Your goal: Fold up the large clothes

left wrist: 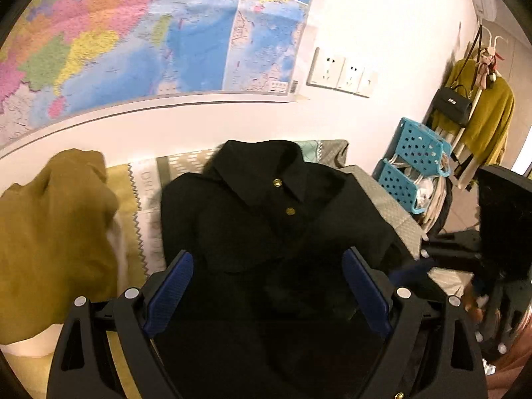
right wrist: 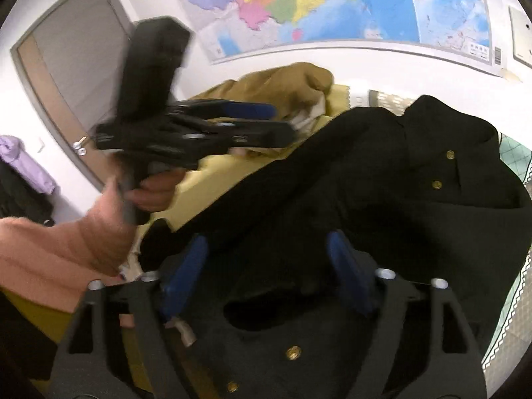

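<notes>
Right wrist view: the left gripper (right wrist: 282, 123) is pointing sideways at centre left, hand (right wrist: 149, 189) gripping its handle, jaws spread and empty. The right gripper (right wrist: 266, 262) is gaping, released, over one black jacket (right wrist: 365, 183) filling the lower middle, showing four brass buttons (right wrist: 436, 184).

Left gripper (right wrist: 199, 129) motion-blurred in right wrist view, jaws' state unreadable there. Black brass-buttoned jacket (left wrist: 266, 206) hem cut off by bottom edge. Wall map (left wrist: 133, 40) lettering illegible.
</notes>
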The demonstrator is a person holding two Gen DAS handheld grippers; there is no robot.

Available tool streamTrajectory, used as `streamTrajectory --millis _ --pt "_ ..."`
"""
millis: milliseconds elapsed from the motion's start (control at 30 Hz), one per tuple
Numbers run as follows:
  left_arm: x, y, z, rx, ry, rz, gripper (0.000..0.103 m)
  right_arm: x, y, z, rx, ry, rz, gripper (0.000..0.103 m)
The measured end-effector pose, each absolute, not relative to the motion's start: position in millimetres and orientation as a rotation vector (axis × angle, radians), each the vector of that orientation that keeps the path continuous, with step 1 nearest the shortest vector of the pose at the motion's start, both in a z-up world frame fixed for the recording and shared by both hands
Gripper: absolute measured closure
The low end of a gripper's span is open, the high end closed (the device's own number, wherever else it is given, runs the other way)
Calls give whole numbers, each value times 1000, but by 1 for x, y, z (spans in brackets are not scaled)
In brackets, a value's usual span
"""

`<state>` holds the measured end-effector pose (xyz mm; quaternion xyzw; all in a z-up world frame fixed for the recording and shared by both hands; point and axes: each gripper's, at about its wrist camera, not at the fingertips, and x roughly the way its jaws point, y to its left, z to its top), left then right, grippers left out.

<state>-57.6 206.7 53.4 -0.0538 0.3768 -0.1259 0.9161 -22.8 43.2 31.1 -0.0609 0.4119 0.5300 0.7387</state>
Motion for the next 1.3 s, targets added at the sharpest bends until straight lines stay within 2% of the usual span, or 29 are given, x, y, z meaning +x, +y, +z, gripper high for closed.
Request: streamTrajectory --millis 133,233,267,367,400,433,467,500,533,567,600,633,700,800,867,900,933,967,1000,1033,1067,1100,1167,1300 --pt "-63 198 33 -90 851 -302 10 9 -14 31 -3 855 1036 26" --pt "-59 180 3 -64 953 -368 10 49 -72 16 63 854 753 23" --pt "-57 173 -8 -46 990 -389 10 66 -94 3 96 881 646 19" --pt "-46 150 -40 24 1104 -404 10 100 -121 -31 188 973 555 19" --pt "-40 146 -48 36 1135 -403 12 107 -123 -40 197 990 549 19" --pt "-36 144 -53 47 1150 -395 21 115 -121 -48 213 1008 552 21" --pt "-32 143 -55 59 1160 -383 29 121 -121 -57 237 1022 573 35" --pt "-28 144 -56 62 1174 -380 43 128 -115 -62 270 1036 629 58" --pt "-24 145 -56 47 1178 -398 60 128 -112 -65 271 1044 651 65" --pt "-22 146 -53 56 1167 -402 68 130 -110 -66 255 1043 649 82" --pt "-19 146 -49 101 1143 -381 82 131 -110 -64 243 1035 668 86" --pt "-17 146 -45 122 1129 -368 90 130 -114 -61 252 1024 675 88" --pt "-8 153 -28 146 1073 -351 92 124 -126 -47 234 984 665 93" --pt "0 161 8 253 907 -269 87 123 -160 -25 249 899 596 98" --pt "10 170 20 282 854 -214 64 130 -191 -25 324 884 531 98" --pt "14 174 21 266 866 -230 49 134 -198 -33 370 904 536 97" --pt "20 180 17 231 899 -278 43 137 -197 -44 360 939 514 97" --pt "21 183 13 224 916 -273 42 137 -191 -52 315 965 498 97" --pt "22 183 7 226 941 -262 36 137 -184 -61 286 993 476 94" --pt "20 185 -2 209 990 -283 27 138 -182 -64 288 1005 469 91" --pt "17 185 -7 173 1021 -322 26 137 -182 -65 295 1002 467 84" --pt "11 185 -10 132 1053 -377 26 136 -185 -62 315 982 450 61" --pt "-7 178 -15 123 1061 -438 25 130 -191 -53 319 941 422 44" --pt "-48 151 -12 167 982 -523 20 108 -187 -24 285 849 442 46"
